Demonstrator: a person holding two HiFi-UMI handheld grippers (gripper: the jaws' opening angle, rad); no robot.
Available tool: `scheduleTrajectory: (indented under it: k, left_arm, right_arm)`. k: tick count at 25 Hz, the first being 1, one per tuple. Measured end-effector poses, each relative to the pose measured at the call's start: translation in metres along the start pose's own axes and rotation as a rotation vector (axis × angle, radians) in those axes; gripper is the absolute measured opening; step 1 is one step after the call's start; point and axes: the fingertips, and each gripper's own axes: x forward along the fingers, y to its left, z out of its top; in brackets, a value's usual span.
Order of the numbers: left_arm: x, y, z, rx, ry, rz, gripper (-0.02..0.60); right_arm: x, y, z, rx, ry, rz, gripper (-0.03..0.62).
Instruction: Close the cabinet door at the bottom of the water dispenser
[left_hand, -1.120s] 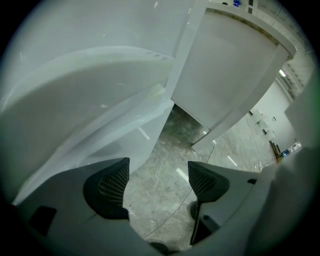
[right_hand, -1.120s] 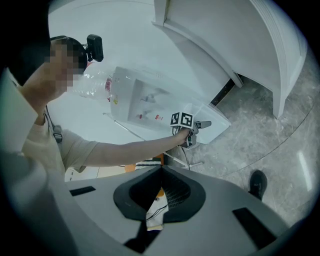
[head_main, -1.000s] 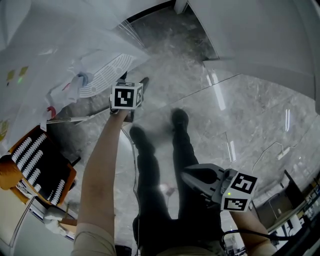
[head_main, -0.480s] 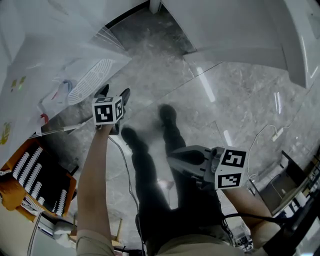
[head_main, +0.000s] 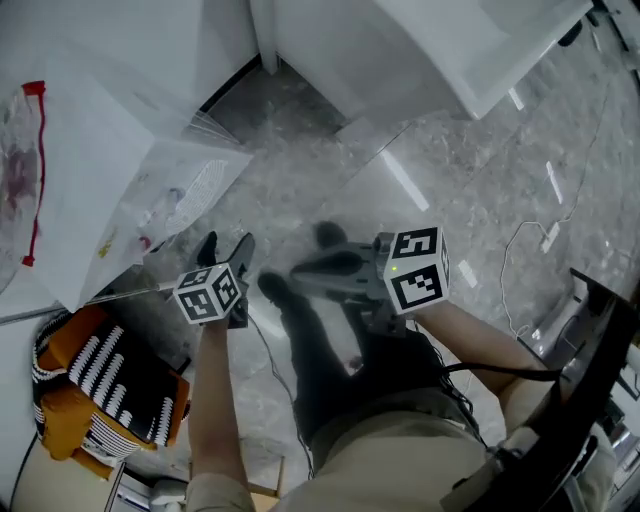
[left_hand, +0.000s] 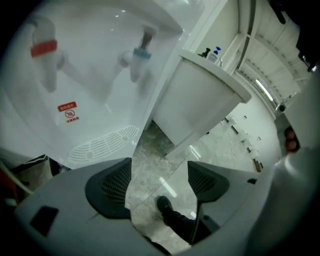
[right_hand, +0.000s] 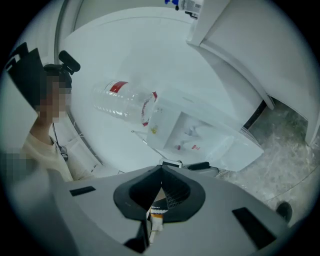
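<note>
The white water dispenser (head_main: 110, 170) stands at the left of the head view; its red and blue taps and drip grille (left_hand: 102, 145) fill the left gripper view. Its bottle (right_hand: 127, 105) shows in the right gripper view. A thin grey edge (head_main: 100, 303) juts from the dispenser's foot; whether it is the cabinet door I cannot tell. My left gripper (head_main: 225, 248) (left_hand: 159, 167) hangs open just in front of the dispenser, holding nothing. My right gripper (head_main: 300, 272) (right_hand: 161, 172) is shut and empty, pointing left toward the dispenser.
An orange and black striped bag (head_main: 100, 390) lies left of my left arm. A white counter (head_main: 450, 50) stands beyond the dispenser. My own shoes (head_main: 330, 235) are on the marble floor. Cables (head_main: 530, 240) and dark equipment (head_main: 600, 340) sit at right. Another person (right_hand: 45, 145) stands nearby.
The head view has swung toward the dispenser and counter. My right gripper has risen and moved left, close to the left gripper. The left gripper sits lower in the view.
</note>
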Motion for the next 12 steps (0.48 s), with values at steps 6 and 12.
scheduleTrajectory:
  k: [6, 12]
  left_arm:
    - [-0.099, -0.073, 0.057, -0.096, -0.194, -0.089, 0.339]
    - [-0.183, -0.115, 0.098, -0.047, -0.314, -0.043, 0.339]
  right_arm:
    - [-0.001, 0.066, 0.035, -0.060, -0.007, 0.071, 0.012]
    - [-0.014, 0.132, 0.055, -0.097, 0.006, 0.141, 0.012]
